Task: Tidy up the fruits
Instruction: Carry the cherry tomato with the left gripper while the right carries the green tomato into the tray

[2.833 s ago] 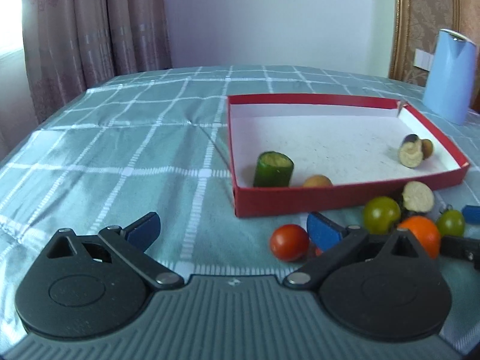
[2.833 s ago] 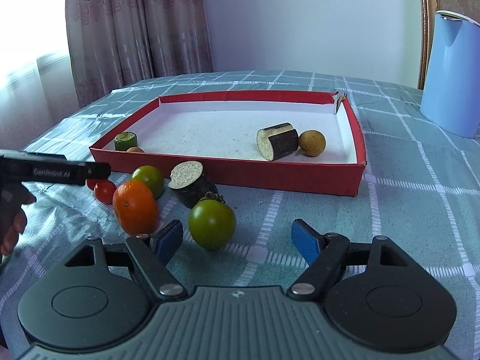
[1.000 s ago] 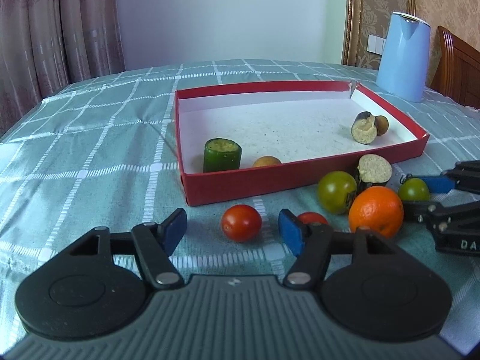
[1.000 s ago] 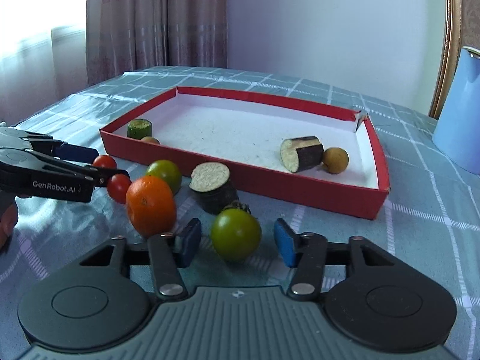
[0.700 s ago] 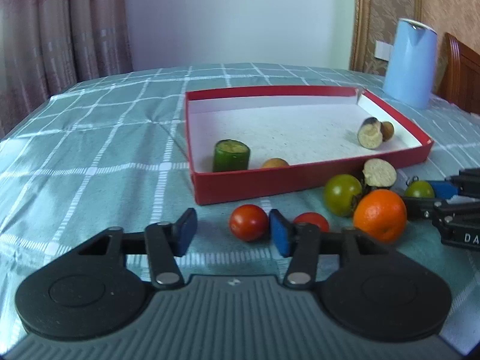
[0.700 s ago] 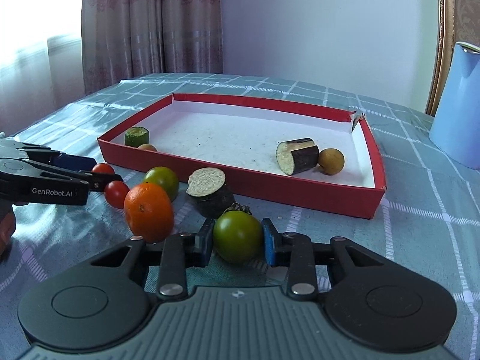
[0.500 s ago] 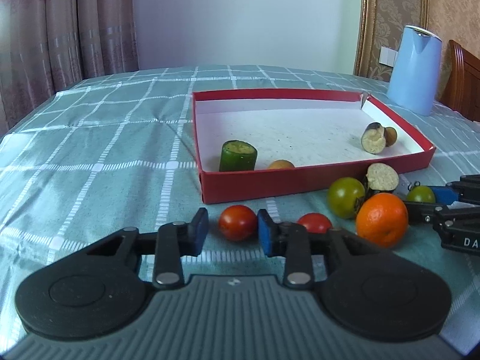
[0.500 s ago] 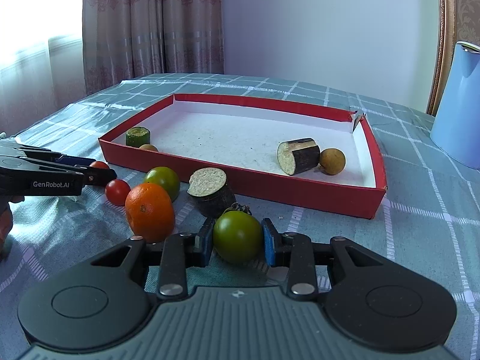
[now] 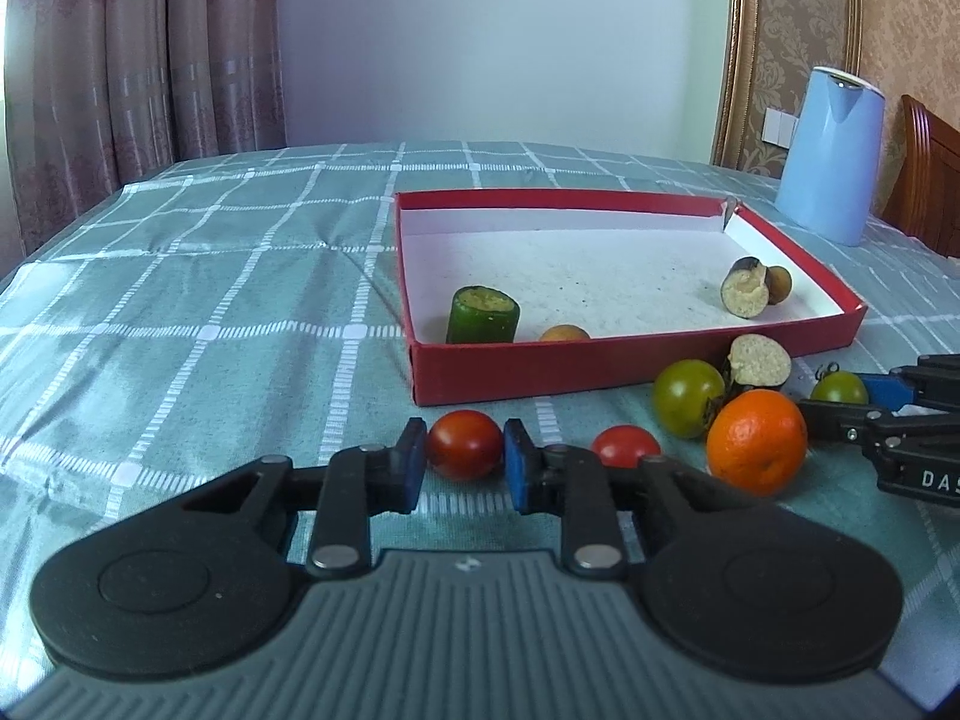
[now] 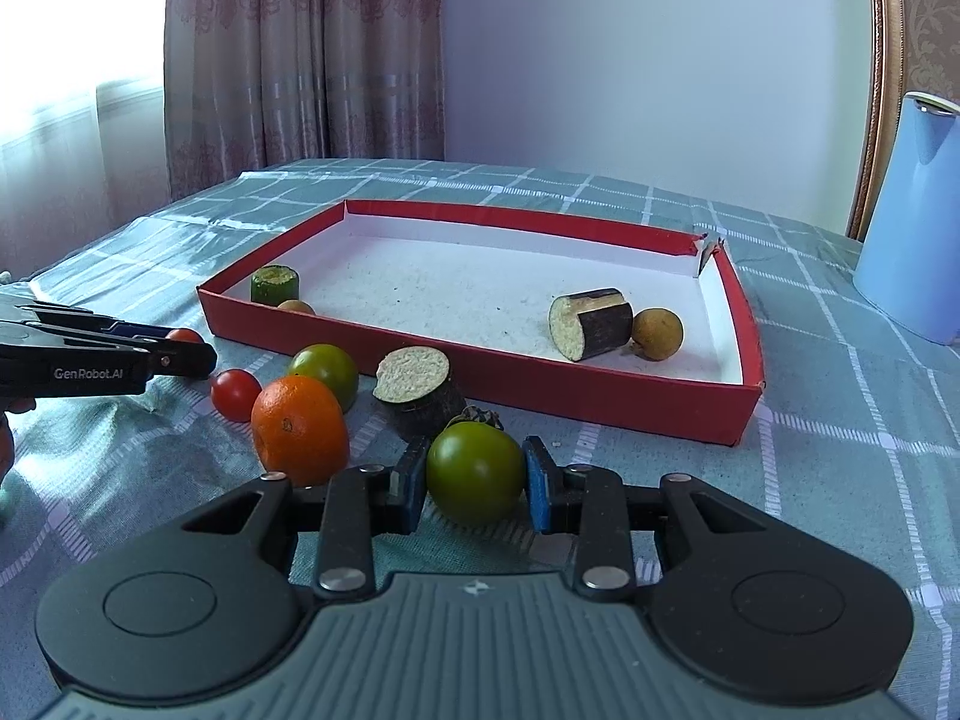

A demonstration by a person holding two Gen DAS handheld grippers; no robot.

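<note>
The left gripper [image 9: 465, 462] has its blue pads pressed on both sides of a red tomato [image 9: 464, 443], which rests on the checked tablecloth [image 9: 210, 300] just in front of the red box's near wall. The right gripper [image 10: 474, 486] is closed in the same way around a green tomato [image 10: 475, 471], also low on the cloth. Both fruits are round and smooth, so I judge that the main risk is slipping: if the pads sit below or above the widest part, the tomato may pop out during lifting and roll over the cloth, and too hard a squeeze may bruise the soft skin. Just beside the right gripper's left finger lies an orange [image 10: 299, 426], and a cut eggplant piece [image 10: 417, 391] is touching or almost touching the green tomato from behind, so a careless lift may push them. A second red tomato [image 9: 624, 446] lies just beside the left gripper's right finger, and a bigger green tomato [image 9: 688, 397] is behind it. The red box [image 9: 540, 369] has a low front wall that each fruit must pass over; a low carry may hit it. Inside the box there are already a cucumber piece [image 9: 483, 315] with a small brown fruit [image 9: 563, 333] near the left corner, and another eggplant piece [image 10: 591, 323] with a longan [image 10: 657, 325] at the right side. A blue kettle [image 9: 831, 156] stands well apart behind the box.
</note>
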